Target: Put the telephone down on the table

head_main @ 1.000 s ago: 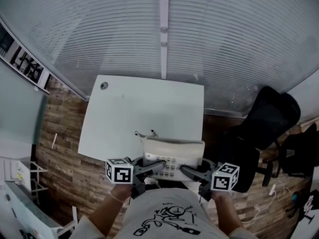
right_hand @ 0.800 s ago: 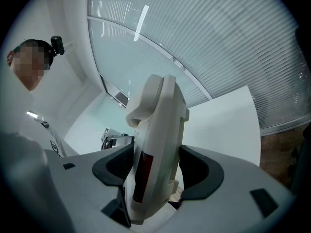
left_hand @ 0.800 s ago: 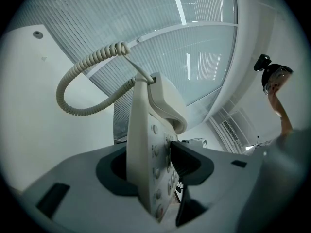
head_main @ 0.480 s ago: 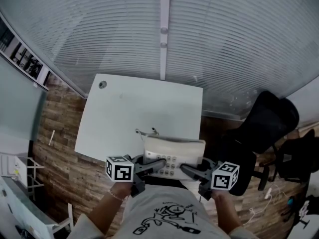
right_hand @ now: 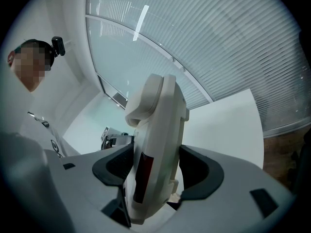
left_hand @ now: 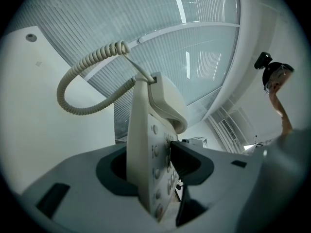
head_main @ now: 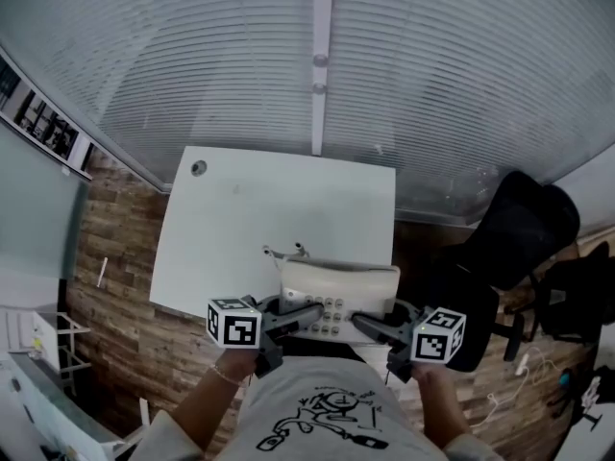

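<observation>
Firmly, left tongs (head_main: 309, 314) and right tongs (head_main: 363, 324) clamp telephone (head_main: 338, 281).

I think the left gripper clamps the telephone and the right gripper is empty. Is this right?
No. The right gripper is not empty: it also clamps the telephone, as the right gripper view shows. The left gripper does clamp it.
</observation>
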### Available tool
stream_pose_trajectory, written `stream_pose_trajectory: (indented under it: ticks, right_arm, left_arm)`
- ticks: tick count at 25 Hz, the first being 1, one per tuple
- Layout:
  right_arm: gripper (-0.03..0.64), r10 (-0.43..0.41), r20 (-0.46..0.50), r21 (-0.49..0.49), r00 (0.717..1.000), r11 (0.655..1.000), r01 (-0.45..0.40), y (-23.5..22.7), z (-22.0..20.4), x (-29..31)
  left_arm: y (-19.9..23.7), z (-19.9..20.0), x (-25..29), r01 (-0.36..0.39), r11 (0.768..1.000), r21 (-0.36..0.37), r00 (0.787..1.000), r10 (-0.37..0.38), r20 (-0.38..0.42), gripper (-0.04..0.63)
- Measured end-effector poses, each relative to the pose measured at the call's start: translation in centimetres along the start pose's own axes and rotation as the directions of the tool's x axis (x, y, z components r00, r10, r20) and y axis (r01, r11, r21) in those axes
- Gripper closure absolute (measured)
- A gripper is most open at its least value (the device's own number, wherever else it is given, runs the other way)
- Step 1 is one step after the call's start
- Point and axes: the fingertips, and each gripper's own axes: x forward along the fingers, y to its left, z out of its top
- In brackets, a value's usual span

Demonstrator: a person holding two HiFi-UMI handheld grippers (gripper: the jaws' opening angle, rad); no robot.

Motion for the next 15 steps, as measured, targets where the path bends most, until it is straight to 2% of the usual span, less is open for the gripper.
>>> stream_pose_trajectory:
  ticks: [15]
  right_arm:
    - [0.310,-0.027,-0.007,0.051,1.000,0.998,0.028,-1.8,-0.5,3.6]
  left_arm:
    - [4.1,0.9,-1.0,0.008,0.999,-0.049,1.000,-0.009,-0.030,0.393]
